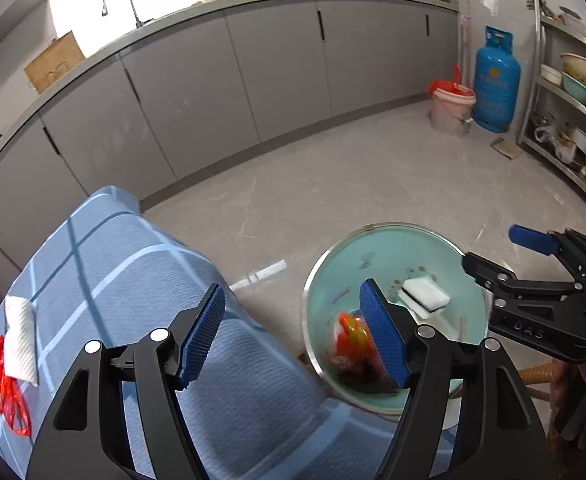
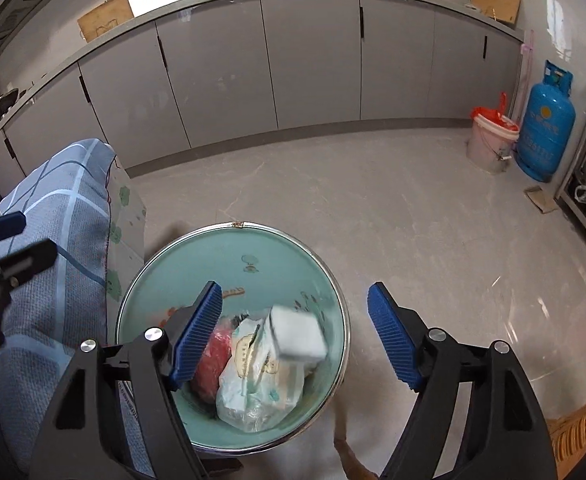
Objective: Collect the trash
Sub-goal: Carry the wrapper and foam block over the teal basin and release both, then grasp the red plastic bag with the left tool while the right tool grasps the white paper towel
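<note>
A teal basin (image 1: 333,264) (image 2: 253,226) stands on the floor beside a table with a blue checked cloth (image 1: 133,280). It holds an orange-red wrapper (image 1: 349,332), a clear plastic bag (image 2: 261,380) and a white block (image 1: 425,292). My left gripper (image 1: 293,336) is open and empty over the table's edge and the basin's left side. My right gripper (image 2: 295,336) hangs open over the basin. The white block (image 2: 297,336) shows blurred between its pads, touching neither. A white tissue (image 1: 21,336) and a red plastic strip (image 1: 5,388) lie on the cloth.
A pink bucket lined with a red bag (image 1: 451,108) and a blue gas cylinder (image 1: 495,80) stand by the far wall. A metal rack (image 1: 565,112) of bowls runs along the right. Grey cabinets (image 2: 293,60) line the back. Cardboard (image 2: 539,198) lies on the floor.
</note>
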`<state>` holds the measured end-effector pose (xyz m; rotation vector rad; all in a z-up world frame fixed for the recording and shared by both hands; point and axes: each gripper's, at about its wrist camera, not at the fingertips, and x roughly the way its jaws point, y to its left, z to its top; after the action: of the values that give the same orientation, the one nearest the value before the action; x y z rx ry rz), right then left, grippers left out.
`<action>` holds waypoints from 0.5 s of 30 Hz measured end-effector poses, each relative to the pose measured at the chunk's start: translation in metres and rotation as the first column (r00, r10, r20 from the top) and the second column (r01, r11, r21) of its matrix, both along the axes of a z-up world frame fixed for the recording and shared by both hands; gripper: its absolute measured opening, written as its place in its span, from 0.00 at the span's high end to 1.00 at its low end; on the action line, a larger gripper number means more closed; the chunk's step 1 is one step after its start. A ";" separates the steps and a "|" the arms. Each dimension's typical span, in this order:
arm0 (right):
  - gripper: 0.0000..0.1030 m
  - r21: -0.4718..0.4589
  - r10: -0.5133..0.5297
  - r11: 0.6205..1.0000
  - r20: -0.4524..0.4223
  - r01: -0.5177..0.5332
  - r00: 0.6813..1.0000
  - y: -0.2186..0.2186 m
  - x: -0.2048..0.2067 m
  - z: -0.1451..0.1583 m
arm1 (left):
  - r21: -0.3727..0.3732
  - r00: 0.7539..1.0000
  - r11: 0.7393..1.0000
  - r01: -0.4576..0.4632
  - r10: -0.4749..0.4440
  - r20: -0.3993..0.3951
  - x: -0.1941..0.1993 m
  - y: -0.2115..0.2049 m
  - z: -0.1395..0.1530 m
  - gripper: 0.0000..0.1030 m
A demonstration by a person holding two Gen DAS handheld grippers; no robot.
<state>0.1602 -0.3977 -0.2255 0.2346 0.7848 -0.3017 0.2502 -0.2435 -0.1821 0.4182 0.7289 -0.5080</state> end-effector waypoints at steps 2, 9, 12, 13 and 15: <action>0.23 -0.003 0.002 1.000 0.008 -0.002 1.000 0.004 -0.001 0.003 | 0.004 1.000 1.000 -0.015 0.015 0.013 -0.001 0.007 0.002 0.27; 0.21 -0.010 0.034 0.999 0.023 -0.034 0.999 0.024 0.002 0.012 | -0.007 0.995 0.996 -0.091 0.092 0.044 -0.002 0.040 0.014 0.23; 0.21 -0.015 0.060 0.998 0.030 -0.060 0.998 0.035 0.003 0.017 | -0.007 0.991 0.993 -0.121 0.122 0.059 -0.002 0.055 0.018 0.22; 0.21 -0.017 0.069 0.998 0.032 -0.069 0.997 0.039 0.004 0.019 | -0.009 0.989 0.991 -0.137 0.137 0.060 -0.001 0.062 0.019 0.22; 0.21 -0.016 0.087 0.996 0.036 -0.087 0.996 0.047 0.006 0.023 | -0.015 0.984 0.985 -0.170 0.171 0.059 0.001 0.078 0.023 0.22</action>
<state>0.1659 -0.3506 -0.2026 0.1909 0.7541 -0.2203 0.2513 -0.1660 -0.1594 0.3567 0.6963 -0.3364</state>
